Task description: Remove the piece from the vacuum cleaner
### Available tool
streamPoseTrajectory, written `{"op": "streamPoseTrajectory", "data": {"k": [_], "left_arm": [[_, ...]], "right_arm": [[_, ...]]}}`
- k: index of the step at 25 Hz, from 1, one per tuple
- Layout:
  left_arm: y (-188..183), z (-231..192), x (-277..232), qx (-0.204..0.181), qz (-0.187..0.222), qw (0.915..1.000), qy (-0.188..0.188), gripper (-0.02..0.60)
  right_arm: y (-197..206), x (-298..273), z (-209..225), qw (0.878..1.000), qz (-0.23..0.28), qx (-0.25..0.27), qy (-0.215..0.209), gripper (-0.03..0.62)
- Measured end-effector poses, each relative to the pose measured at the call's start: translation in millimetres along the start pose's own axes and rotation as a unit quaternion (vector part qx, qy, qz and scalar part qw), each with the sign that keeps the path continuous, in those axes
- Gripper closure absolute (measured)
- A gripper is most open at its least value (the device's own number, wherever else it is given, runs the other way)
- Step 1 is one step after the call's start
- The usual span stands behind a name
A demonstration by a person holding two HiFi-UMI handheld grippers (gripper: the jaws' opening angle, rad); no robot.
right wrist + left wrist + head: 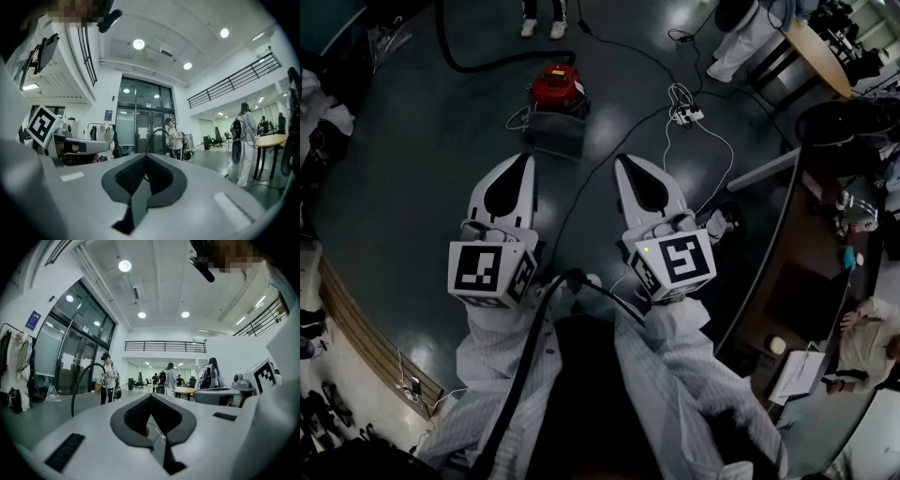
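Both tools empty; left gripper [516, 180] has its jaws together with nothing between them, same for right gripper [637, 180]; both gripper views confirm it, the dark pads meet along a line [151, 405] [145, 165].

Both are held side by side in front of the person's striped shirt [675, 375], well above the floor [422, 159], pointing forward; neither touches anything.

Vacuum cleaner [555, 84] is on the floor ahead, well apart from both tools, roughly in line with the left one; red top, with a grey block [555, 133] just in front of it; part of the machine or a separate box, can't tell from this height. Black hose [483, 64] curves off up-left from it. Which piece comes off is not readable here.

Power strip [687, 114] with white cables [717, 141] lies to the right of the vacuum, ahead of the right gripper; dark desk [787, 272] along the right edge with a seated person [870, 328].

Gripper views look level across an open hall; a standing person [108, 380] with a looped black hose [82, 383] is far off.
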State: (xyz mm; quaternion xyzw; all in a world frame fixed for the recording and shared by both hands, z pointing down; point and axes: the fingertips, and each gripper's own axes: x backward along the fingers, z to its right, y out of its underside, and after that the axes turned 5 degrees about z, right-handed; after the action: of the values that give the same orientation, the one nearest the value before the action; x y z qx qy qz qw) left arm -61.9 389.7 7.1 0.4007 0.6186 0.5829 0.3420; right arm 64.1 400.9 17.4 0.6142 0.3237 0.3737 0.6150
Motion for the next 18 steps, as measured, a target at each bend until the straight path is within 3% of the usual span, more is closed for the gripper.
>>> {"op": "streamPoseTrajectory", "data": {"k": [18], "left_arm": [[11,5,-17,0.003,-0.003,0.9997,-0.024,0.578]], "right_arm": [[10,3,29,1.0,0.001,-0.005,0.014,0.592]]}}
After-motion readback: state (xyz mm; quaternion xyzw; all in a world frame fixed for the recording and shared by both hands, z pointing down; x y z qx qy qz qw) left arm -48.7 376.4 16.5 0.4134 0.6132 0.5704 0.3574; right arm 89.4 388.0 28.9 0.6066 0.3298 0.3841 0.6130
